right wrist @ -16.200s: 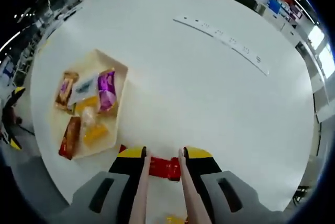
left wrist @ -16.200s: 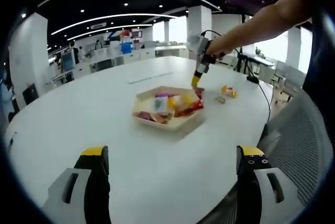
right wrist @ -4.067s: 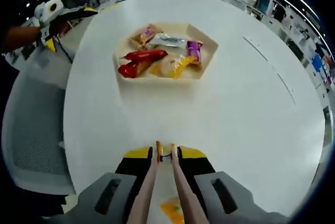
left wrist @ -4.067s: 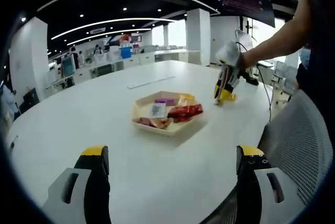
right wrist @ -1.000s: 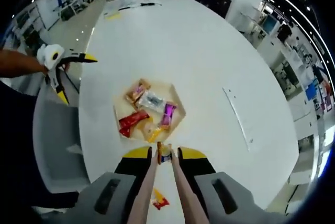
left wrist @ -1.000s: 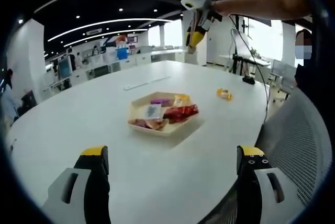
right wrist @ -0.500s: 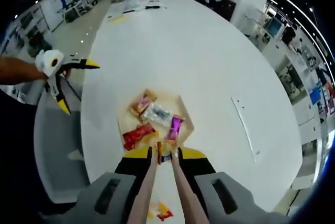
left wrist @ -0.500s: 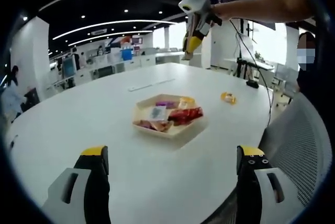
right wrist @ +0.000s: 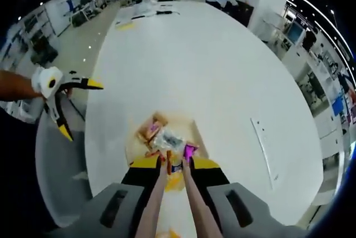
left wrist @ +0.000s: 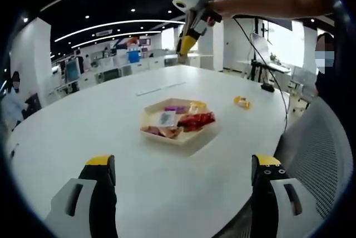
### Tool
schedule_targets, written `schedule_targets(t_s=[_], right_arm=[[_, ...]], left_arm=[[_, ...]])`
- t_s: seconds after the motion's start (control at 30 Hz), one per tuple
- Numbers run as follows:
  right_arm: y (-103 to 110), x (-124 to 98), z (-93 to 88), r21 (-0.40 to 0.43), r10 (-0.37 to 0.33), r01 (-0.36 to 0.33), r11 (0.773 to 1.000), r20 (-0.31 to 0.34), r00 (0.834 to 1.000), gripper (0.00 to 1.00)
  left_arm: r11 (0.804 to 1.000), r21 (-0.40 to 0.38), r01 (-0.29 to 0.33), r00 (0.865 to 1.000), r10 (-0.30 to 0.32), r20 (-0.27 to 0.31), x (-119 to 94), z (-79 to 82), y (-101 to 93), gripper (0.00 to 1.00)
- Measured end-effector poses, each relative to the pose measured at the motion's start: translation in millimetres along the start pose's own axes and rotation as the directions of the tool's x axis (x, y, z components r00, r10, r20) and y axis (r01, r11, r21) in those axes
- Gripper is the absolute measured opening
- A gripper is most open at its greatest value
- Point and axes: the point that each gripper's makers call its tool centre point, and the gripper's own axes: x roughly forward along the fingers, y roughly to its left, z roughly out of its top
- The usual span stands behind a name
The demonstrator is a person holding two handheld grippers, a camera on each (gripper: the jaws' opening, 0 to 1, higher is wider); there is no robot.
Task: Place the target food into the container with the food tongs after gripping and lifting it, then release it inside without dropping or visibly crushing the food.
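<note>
From high over the table, my right gripper is shut on the pale food tongs. The tongs' orange tips pinch a small snack packet in the air. Straight below them lies the tan tray, holding a white packet, a purple one and other wrapped snacks. In the left gripper view the right gripper hangs well above the table, behind the tray. My left gripper stands wide open and holds nothing, low at the table's near edge; it is also seen as the left gripper.
An orange snack lies on the white table to the right of the tray. A grey mesh chair stands at the table's right edge. A person's arm reaches across the top. Desks and people fill the office behind.
The right gripper has moved left with the tongs and packet, staying high. In its own view the tray has slid in under the tong tips. The left gripper has held still.
</note>
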Motion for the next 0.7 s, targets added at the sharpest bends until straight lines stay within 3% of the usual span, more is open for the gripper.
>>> schedule_targets(t_s=[0.4,0.7], right_arm=[[3,10,12.3,-0.038,-0.001,0.000,0.999,-0.016,1.000,0.20],[2,8,17.7,-0.061,-0.009,0.009,0.998,0.009,1.000,0.25]], left_arm=[[1.000,-0.011,-0.018,1.000,0.019,0.020,-2,3.8,4.7,0.99],[1.000,-0.016,-0.026,0.999,0.026,0.026,-3,4.4,6.9,0.99]])
